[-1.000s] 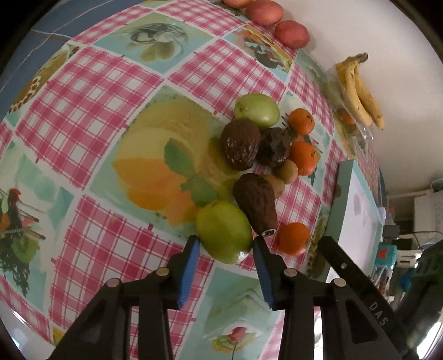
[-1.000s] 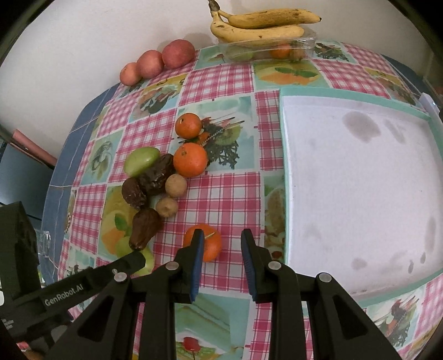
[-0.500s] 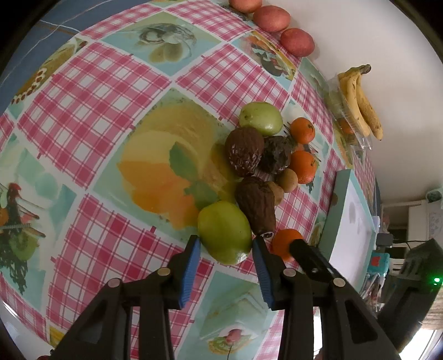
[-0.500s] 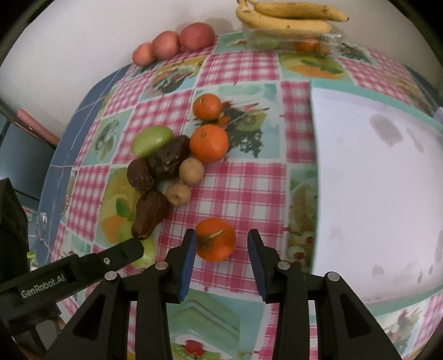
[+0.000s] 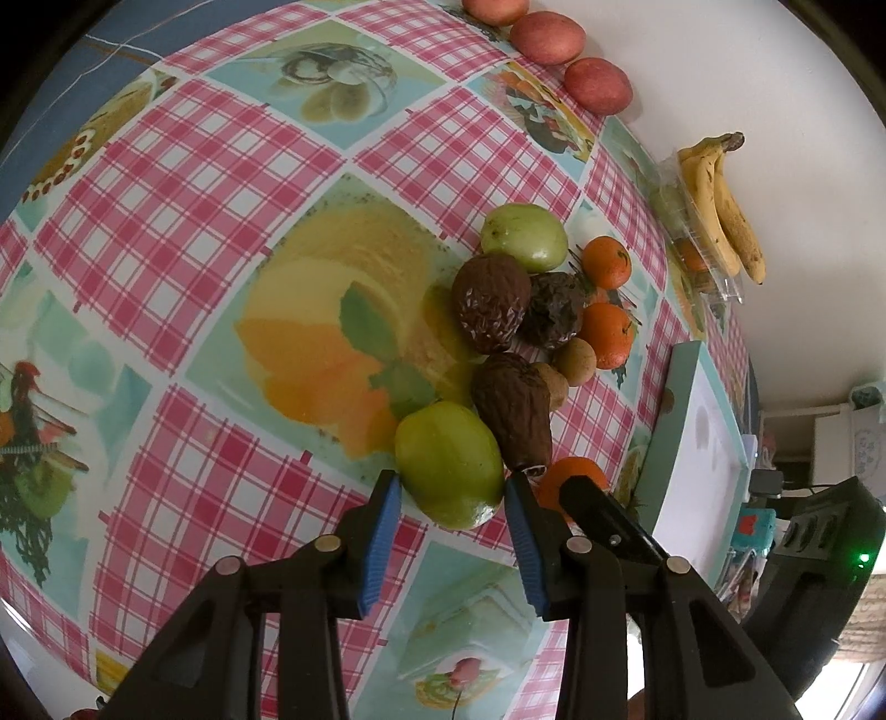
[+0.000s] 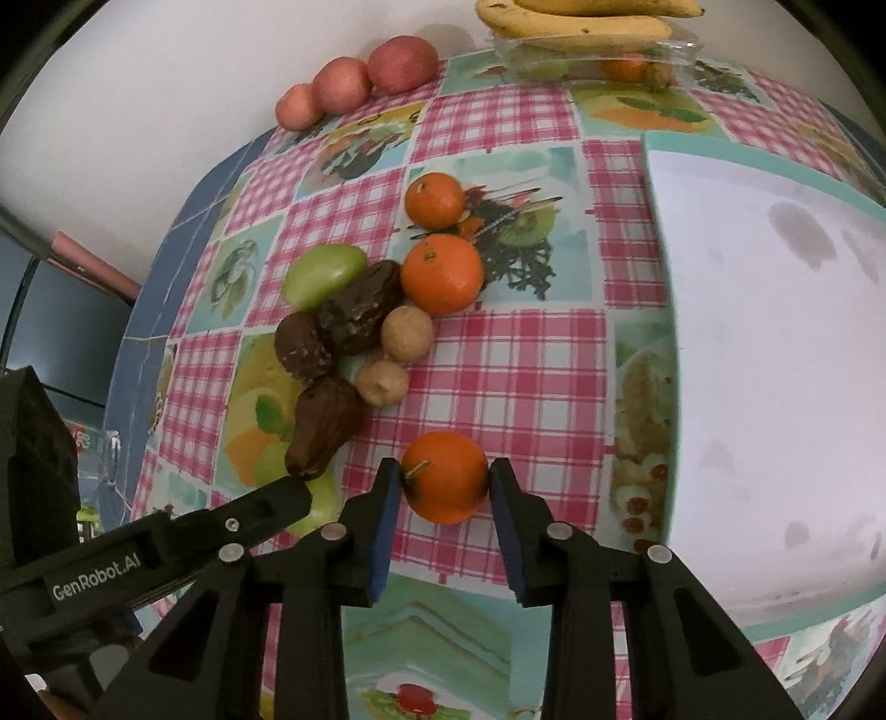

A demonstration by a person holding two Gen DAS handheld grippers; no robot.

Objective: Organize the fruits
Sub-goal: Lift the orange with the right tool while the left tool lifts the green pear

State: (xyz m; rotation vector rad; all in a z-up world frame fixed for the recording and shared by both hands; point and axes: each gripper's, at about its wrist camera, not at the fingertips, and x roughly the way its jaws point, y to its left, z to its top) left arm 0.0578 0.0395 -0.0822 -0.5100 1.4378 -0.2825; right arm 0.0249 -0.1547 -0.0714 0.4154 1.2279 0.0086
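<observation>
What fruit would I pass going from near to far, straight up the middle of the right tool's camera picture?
Nearest is the orange between the tool tips, then a small tan round fruit, a second tan one, a big orange, a smaller orange, and farthest the bananas.

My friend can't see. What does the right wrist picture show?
The right gripper has its two blue-padded fingers on either side of an orange on a checked tablecloth. Behind lie more oranges, brown and green fruit, with a white tray to the right.
</observation>
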